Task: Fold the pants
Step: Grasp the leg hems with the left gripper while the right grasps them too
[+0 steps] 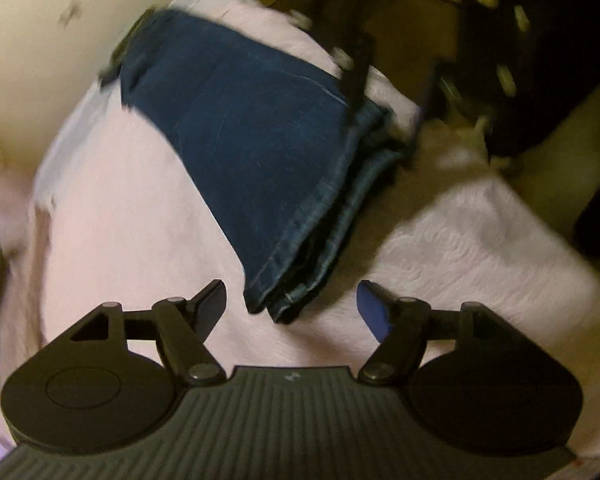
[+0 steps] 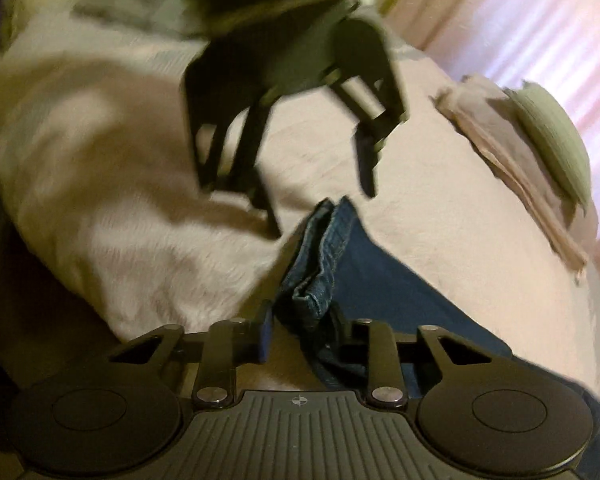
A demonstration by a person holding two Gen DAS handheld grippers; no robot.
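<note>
Left wrist view: the folded dark blue denim pants [image 1: 256,152] lie on a pale pink quilted bed cover [image 1: 132,240]. The left gripper [image 1: 292,308] hangs spread wide, empty, near their hem end. The right gripper [image 2: 300,336] is likewise parted over the hem.

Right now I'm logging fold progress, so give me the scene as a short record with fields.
jeans: dark blue jeans folded into a layered stack, lying flat
surface: pale bedspread
left gripper: open, hovering just short of the jeans' hem corner
right gripper: open, fingers either side of the folded edge, no grip visible
other: folded tan cloth near the bed's edge
</note>
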